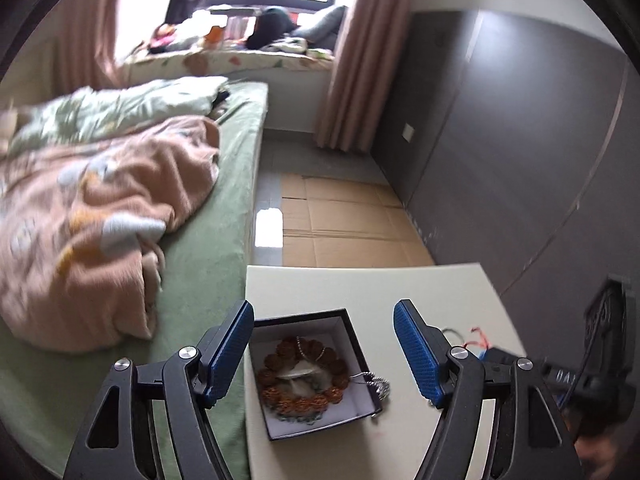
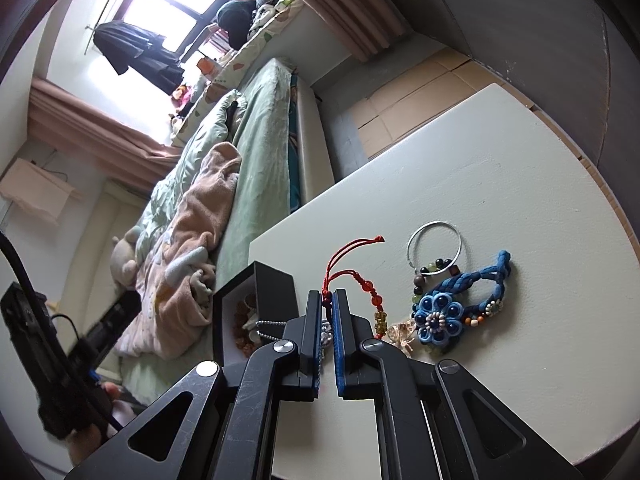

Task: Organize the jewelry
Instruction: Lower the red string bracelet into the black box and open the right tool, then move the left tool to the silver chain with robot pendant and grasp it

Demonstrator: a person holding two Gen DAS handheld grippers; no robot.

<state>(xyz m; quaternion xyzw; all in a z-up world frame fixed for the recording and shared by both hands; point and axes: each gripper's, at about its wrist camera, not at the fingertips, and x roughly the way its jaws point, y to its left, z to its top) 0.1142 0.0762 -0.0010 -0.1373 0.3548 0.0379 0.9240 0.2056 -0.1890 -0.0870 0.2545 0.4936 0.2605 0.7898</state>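
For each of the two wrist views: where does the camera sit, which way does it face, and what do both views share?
Left wrist: on the left gripper, open, looking down at the black jewelry box on the white table.
Right wrist: on the right gripper, tilted, shut on the red cord bracelet, beside the blue flower bracelet and silver bangle.
Shared: box, table, bed.

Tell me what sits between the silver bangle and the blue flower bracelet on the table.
In the right wrist view, a short string of dark and green beads lies between the silver bangle and the blue flower bracelet, overlapping both.
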